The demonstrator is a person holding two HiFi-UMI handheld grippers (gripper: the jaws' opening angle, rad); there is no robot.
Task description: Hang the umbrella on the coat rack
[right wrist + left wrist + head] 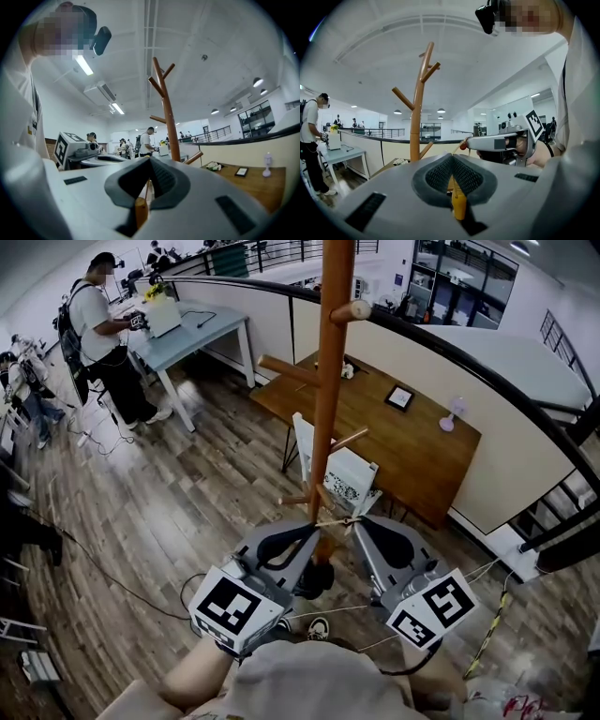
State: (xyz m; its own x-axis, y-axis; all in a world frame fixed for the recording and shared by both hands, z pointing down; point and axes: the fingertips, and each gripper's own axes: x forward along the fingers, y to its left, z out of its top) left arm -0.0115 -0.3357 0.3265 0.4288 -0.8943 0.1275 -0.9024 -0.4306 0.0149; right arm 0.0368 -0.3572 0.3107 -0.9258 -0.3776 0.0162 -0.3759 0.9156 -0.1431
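Either side of the coat rack (pixel 330 381) pole: left gripper (pixel 312 527) and right gripper (pixel 360 520), both clenched on one thin cord (pixel 337 519) stretched between them. Dark umbrella (pixel 315 579) below them, against the pole.

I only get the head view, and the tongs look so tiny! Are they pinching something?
Observer: Yes. The left gripper view shows the left tongs shut on a thin cord.
Operator: Do the other ones hold it too?
Observer: Yes. In the right gripper view the right tongs are shut, with the cord running between their pads.
Operator: Does the rack have hooks higher up? My picture cuts it off.
Observer: It does. The rack has more pegs branching off near its top.
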